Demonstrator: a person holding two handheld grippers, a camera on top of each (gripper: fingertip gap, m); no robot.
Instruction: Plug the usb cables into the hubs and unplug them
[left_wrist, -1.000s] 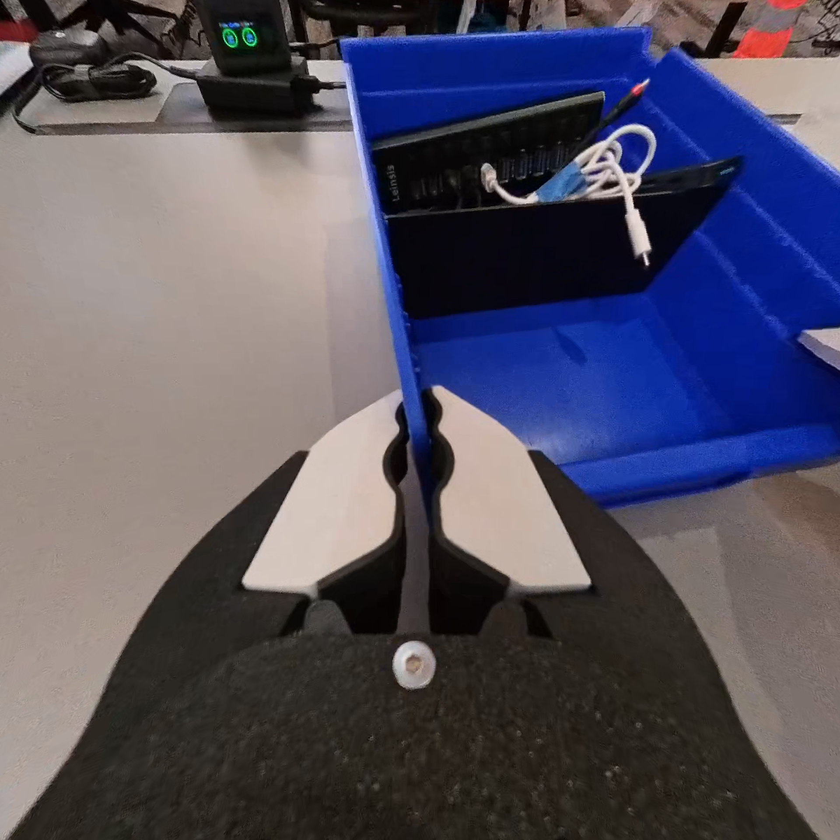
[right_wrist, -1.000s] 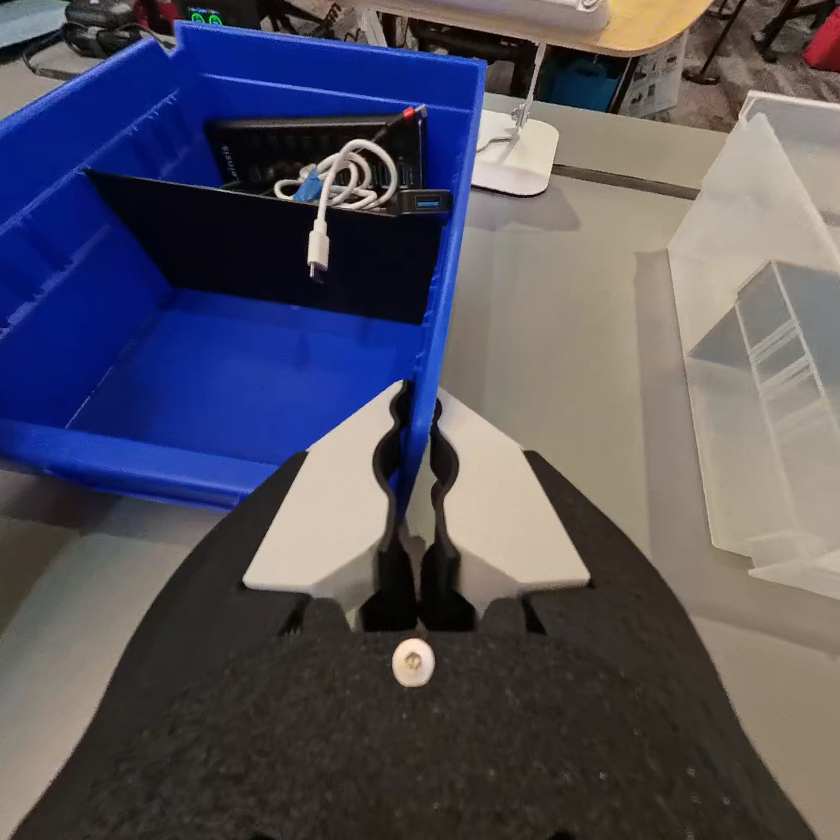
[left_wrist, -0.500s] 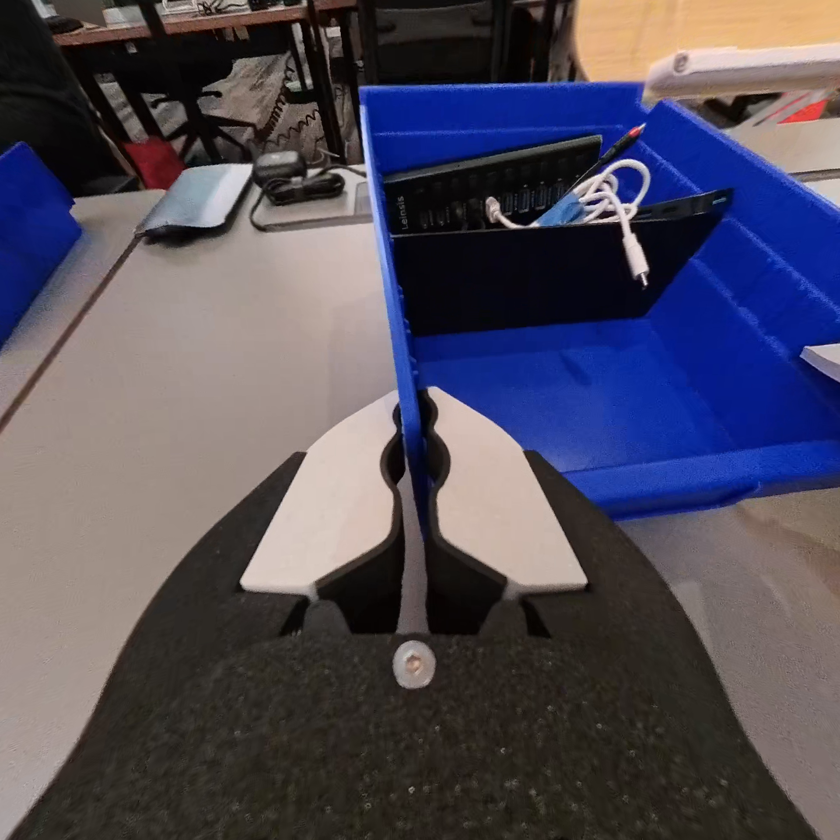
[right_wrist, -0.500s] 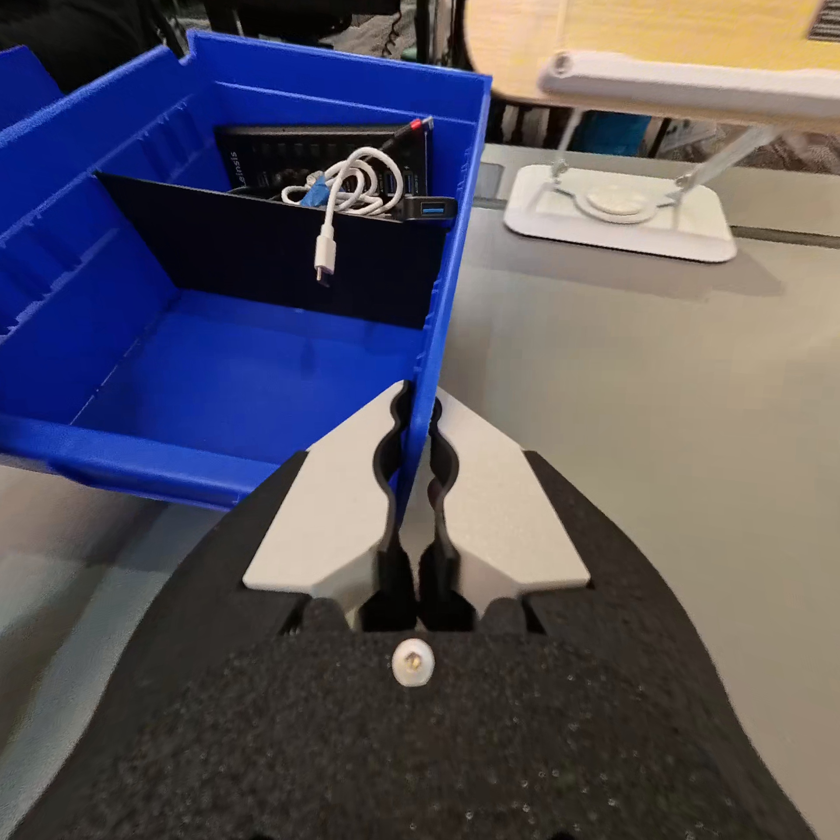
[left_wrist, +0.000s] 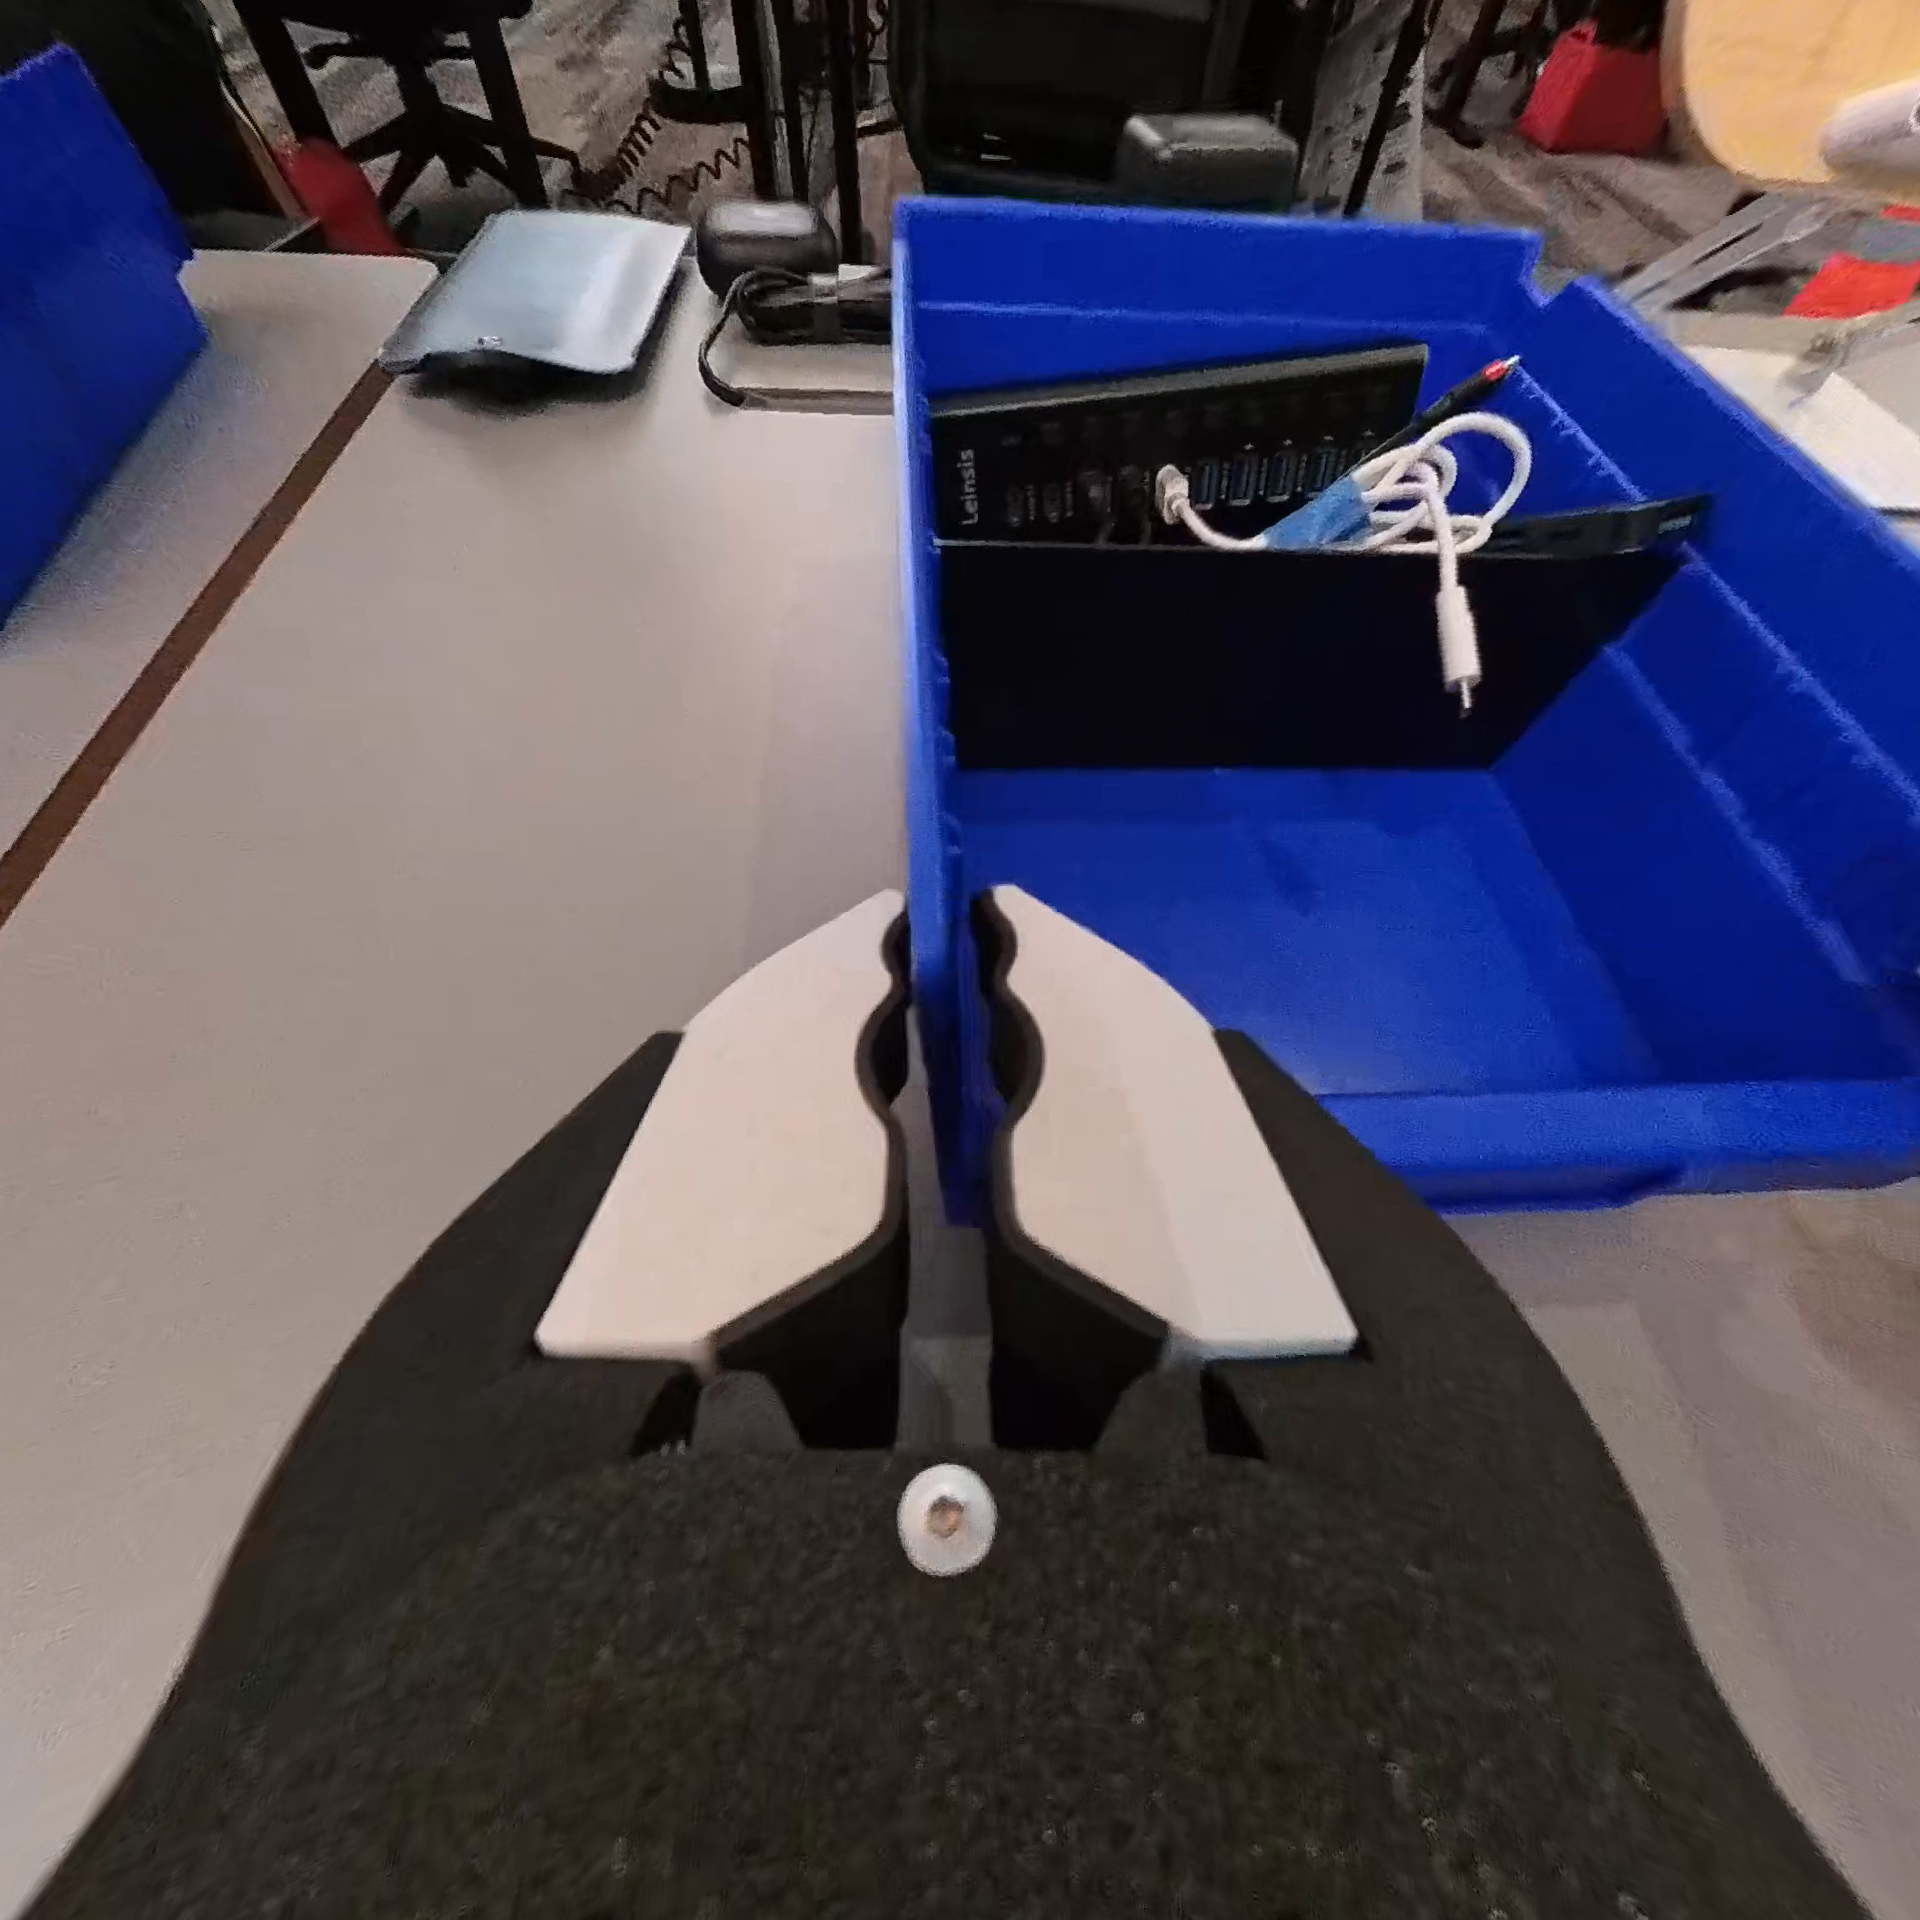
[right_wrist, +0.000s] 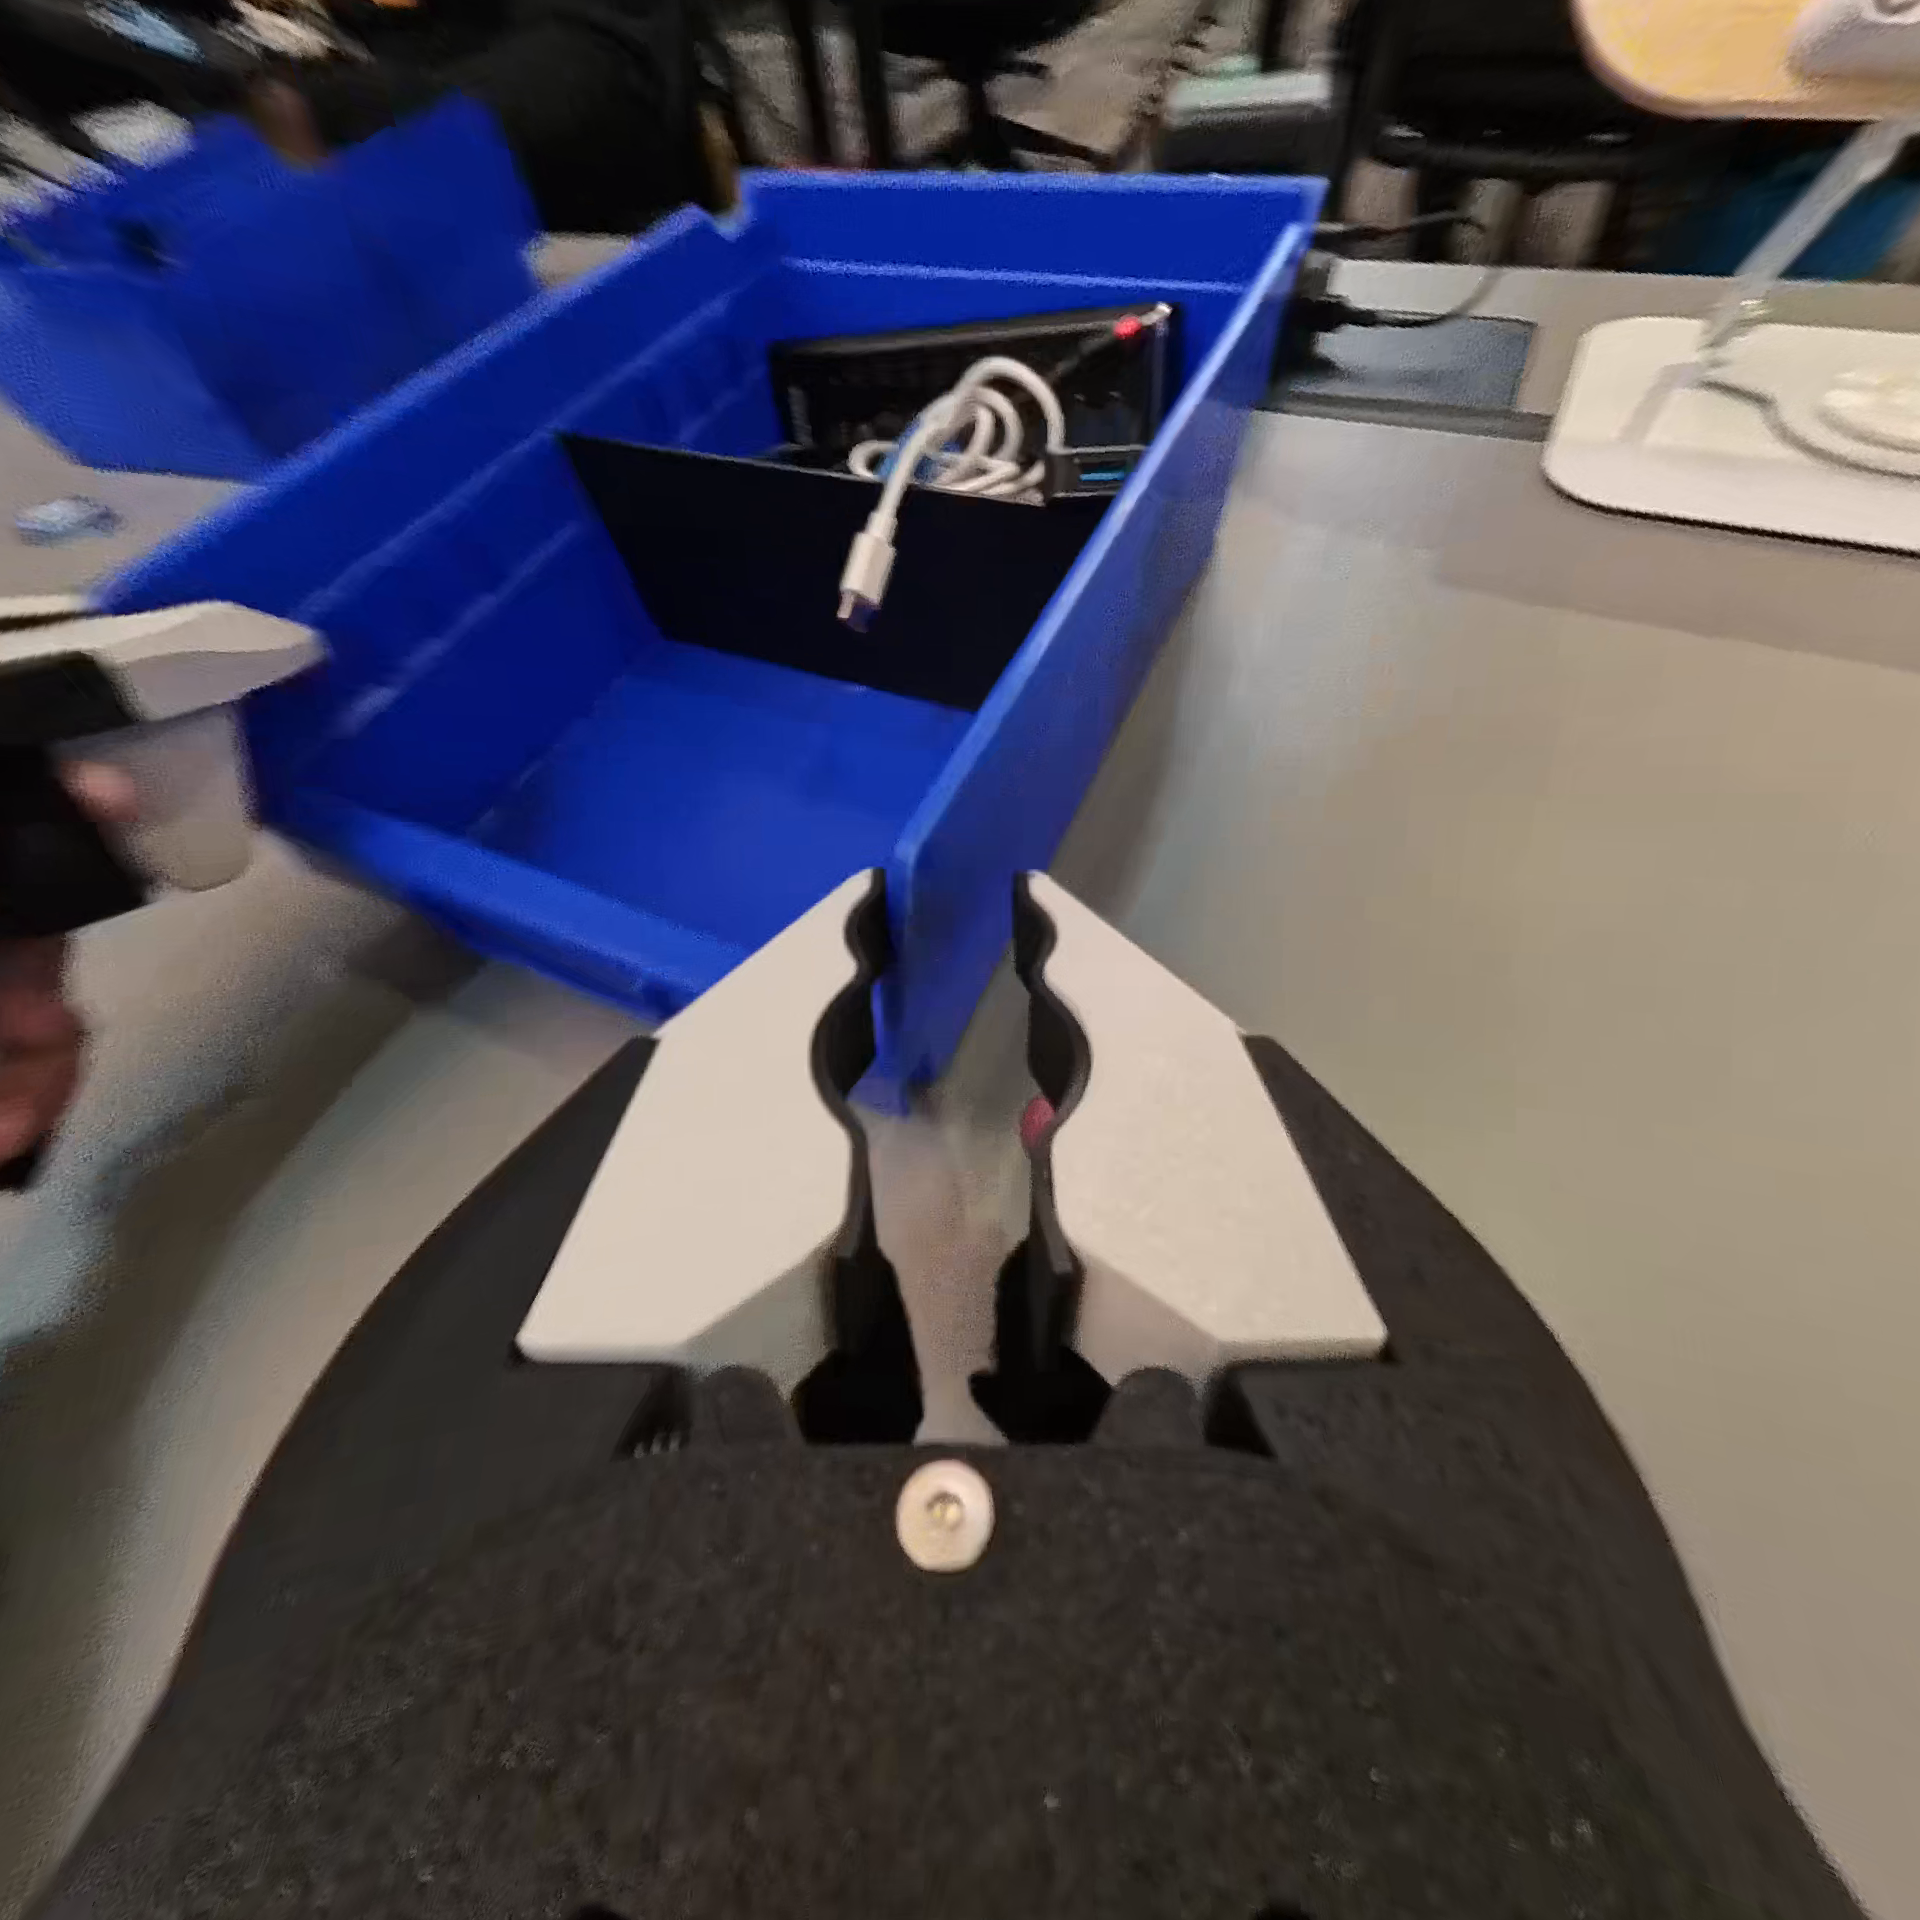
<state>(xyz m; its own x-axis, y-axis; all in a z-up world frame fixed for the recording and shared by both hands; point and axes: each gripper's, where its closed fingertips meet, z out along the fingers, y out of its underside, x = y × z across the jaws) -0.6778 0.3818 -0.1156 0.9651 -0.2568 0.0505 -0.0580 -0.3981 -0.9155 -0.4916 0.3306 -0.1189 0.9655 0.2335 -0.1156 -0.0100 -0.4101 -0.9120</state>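
A blue bin (left_wrist: 1205, 223) stands on the grey table (left_wrist: 468, 727). A black divider (left_wrist: 1247, 655) splits it. Behind the divider lie a long black USB hub (left_wrist: 1174, 457), a smaller black hub (left_wrist: 1600, 525) and a coiled white USB cable (left_wrist: 1455, 520), whose plug hangs over the divider. My left gripper (left_wrist: 943, 909) straddles the bin's left wall, its pads slack on it. My right gripper (right_wrist: 951, 883) straddles the bin's right wall (right_wrist: 966, 935) with a clear gap at the right pad. The hub (right_wrist: 966, 384) and cable (right_wrist: 966, 436) show in the right wrist view too, and so does one of the left gripper's fingers (right_wrist: 197, 649).
A second blue bin (left_wrist: 73, 343) stands at the far left, and it shows in the right wrist view as well (right_wrist: 260, 312). A grey pouch (left_wrist: 551, 296) and a black charger with cables (left_wrist: 790, 281) lie at the table's back. A white stand base (right_wrist: 1745, 426) sits at the right. My hands' fingertips stand some 20 centimetres from each other. The smaller black hub (left_wrist: 1600, 525) lies some 12 centimetres from my right tips, 20 centimetres from my left tips. The right camera catches it too, in the right wrist view (right_wrist: 1062, 471).
Both grippers were shut on the bin's side walls and moved with it across the table. Now both have opened, the right one wider, and the bin's wall stands loose between the pads.
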